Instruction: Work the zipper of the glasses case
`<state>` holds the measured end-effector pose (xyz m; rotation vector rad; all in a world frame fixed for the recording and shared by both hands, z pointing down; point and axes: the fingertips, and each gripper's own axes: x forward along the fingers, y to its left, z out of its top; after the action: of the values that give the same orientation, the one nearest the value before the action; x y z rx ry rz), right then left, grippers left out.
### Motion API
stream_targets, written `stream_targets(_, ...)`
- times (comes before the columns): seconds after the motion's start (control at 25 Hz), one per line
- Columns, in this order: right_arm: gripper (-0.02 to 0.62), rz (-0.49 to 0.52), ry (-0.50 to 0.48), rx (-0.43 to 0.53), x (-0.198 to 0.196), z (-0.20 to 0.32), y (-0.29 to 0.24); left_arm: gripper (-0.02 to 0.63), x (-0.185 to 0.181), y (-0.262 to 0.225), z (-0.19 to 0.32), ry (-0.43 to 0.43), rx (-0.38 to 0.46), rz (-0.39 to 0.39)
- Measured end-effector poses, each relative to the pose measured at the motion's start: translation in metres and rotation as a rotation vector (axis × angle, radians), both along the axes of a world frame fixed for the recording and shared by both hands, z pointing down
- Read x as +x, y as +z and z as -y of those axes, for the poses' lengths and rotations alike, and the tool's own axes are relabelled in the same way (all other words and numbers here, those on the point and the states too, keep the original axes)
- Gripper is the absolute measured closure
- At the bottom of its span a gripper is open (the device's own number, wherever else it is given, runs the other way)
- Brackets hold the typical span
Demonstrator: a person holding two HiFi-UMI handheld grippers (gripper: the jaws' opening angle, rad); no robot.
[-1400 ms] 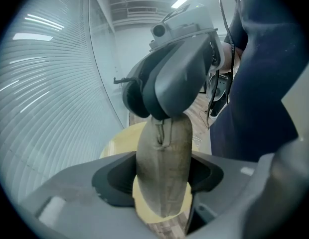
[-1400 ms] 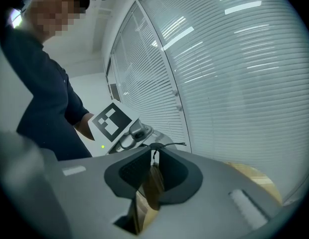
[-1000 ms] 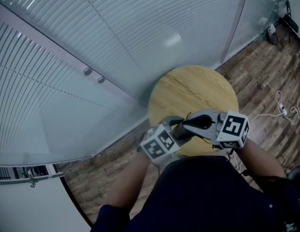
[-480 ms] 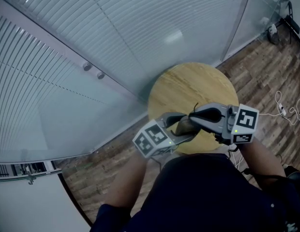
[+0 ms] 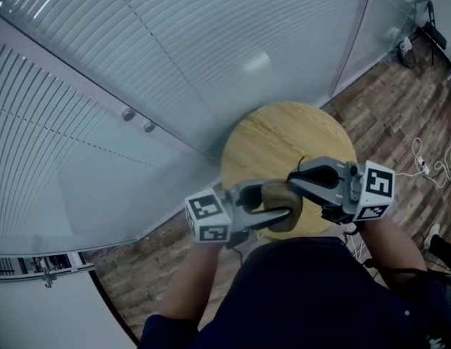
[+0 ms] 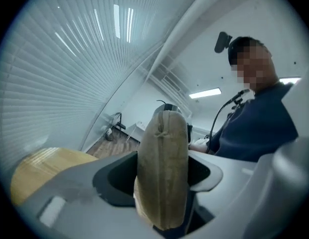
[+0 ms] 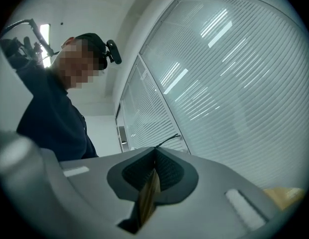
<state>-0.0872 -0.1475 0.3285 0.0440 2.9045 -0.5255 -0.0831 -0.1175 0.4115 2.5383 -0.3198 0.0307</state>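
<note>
the case [image 5: 285, 197] is up off the table [image 5: 284, 137], held edge-on in your left gripper [image 5: 273, 209] with jaws spread wide and clamping its sides, while your right gripper [image 5: 297, 181] is squeezed tight on a thin tan tab [image 7: 149, 195] by the case.

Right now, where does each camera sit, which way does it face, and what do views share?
Head view: on the person's head, steeply down onto round wooden table, forearms, left gripper, right gripper.
Left gripper view: on that gripper, along jaws clamped on olive-tan fabric glasses case; dark blue torso behind.
Right gripper view: on that gripper, along jaws shut on thin tan strip; torso left.
Shared: head and left gripper views show case and table.
</note>
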Motion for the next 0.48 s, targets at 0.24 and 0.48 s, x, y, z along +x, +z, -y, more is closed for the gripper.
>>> stream_targets(0.24, 0.586, 0.057, 0.022, 0.023, 0.017, 0.002, -0.027, 0.321, 0.006, -0.034, 0.003, -0.004, -0.044, -0.155)
stream_targets(0.48, 0.586, 0.082, 0.063, 0.029, 0.027, 0.008, -0.026, 0.321, -0.004, -0.042, 0.013, -0.052, -0.081, -0.275)
